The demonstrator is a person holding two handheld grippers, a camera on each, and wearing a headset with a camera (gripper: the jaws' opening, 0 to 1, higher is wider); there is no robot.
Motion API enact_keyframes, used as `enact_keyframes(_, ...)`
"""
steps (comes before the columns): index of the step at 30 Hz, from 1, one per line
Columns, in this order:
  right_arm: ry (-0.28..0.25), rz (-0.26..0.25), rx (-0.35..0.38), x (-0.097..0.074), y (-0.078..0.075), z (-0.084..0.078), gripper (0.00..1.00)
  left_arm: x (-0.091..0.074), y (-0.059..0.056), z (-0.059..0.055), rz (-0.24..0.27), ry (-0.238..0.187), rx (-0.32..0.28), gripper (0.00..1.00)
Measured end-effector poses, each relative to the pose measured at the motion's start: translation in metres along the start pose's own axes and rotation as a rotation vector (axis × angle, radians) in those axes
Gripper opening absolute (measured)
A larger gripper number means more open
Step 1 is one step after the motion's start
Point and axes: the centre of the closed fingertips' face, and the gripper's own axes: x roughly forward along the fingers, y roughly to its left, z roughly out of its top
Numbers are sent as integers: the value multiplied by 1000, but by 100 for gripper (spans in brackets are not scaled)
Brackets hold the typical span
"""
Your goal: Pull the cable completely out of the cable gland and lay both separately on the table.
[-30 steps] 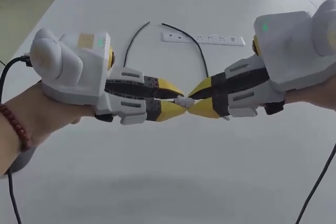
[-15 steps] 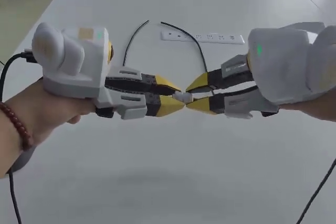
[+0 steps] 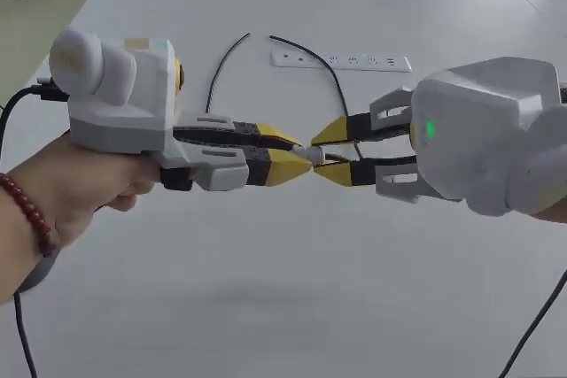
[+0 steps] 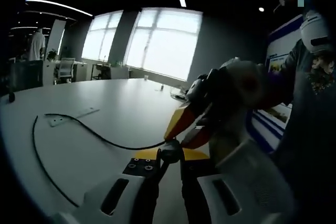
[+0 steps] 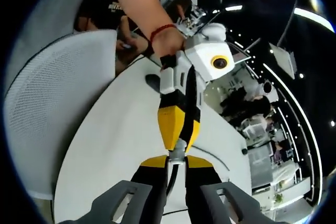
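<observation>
Both grippers met tip to tip above the table. I had the left gripper with jaws closed on the gland, and the right gripper with jaws pinched on the cable just beside the gland. The cable's far end lay on the table

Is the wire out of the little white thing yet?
Not yet. Done: the cable gland is up off the table. In hand: the left gripper pinches it, the right gripper pinches the cable beside it. Left: pull the cable free, lay both down apart.
</observation>
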Motion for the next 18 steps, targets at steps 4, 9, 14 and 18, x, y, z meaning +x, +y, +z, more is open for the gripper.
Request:
enact_keyframes(4,10,-26,-51,0,-3,-1,6,0,3,3,6,-13,-82,15)
enact_keyframes(9,19,-53,-111,-2,-7,-2,6,1,5,7,14,-28,-128,15)
enact_keyframes(14,25,-71,-156,-4,-9,-1,6,2,5,9,14,-41,-185,15)
enact_keyframes(18,26,-82,-190,-5,-10,0,6,2,4,10,6,-49,-248,14)
